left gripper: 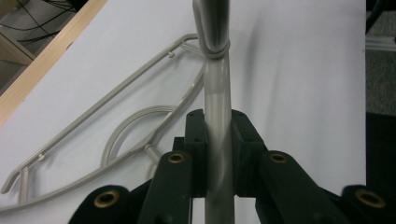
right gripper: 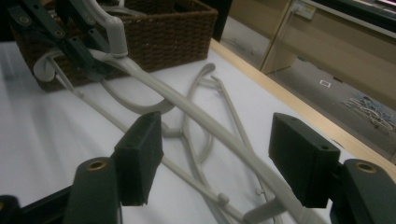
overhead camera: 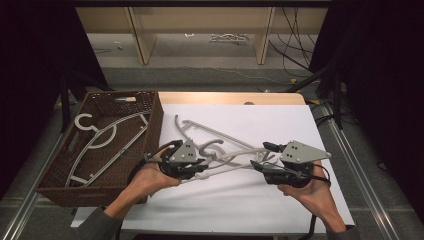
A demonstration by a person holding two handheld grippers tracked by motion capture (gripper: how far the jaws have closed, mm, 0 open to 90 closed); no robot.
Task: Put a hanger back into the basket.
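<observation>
Jaws of the left gripper [overhead camera: 197,167], at lower centre-left of the high view, are clamped on one end of a grey hanger [overhead camera: 227,165]; those of the right gripper [overhead camera: 262,165], at lower centre-right, stand apart at the hanger's other end. The table [overhead camera: 300,130] is a white sheet over a light wooden top. A brown wicker basket [overhead camera: 155,120] at the left of the frame holds another hanger [overhead camera: 100,140]. A second loose hanger [overhead camera: 210,131] lies on the white surface above the held one. Beyond the table are a grey floor, pale wooden uprights and dark cables.

Left gripper view: the two black jaws rise from the bottom edge and press on the grey hanger's bar [left gripper: 218,107], which runs straight up the middle of the frame to the top edge. To the left, the loose hanger [left gripper: 93,126] lies flat on the white table [left gripper: 303,70], whose wooden rim crosses the upper left corner.

Right gripper view: the jaws are parted, their pads at lower left and lower right. The grey hanger's arm [right gripper: 219,130] passes between them without touching either pad and slants to the upper left, where the left gripper [right gripper: 79,51] holds it. The wicker basket [right gripper: 173,28] stands at upper centre; the table's wooden edge and floor fill the right.
</observation>
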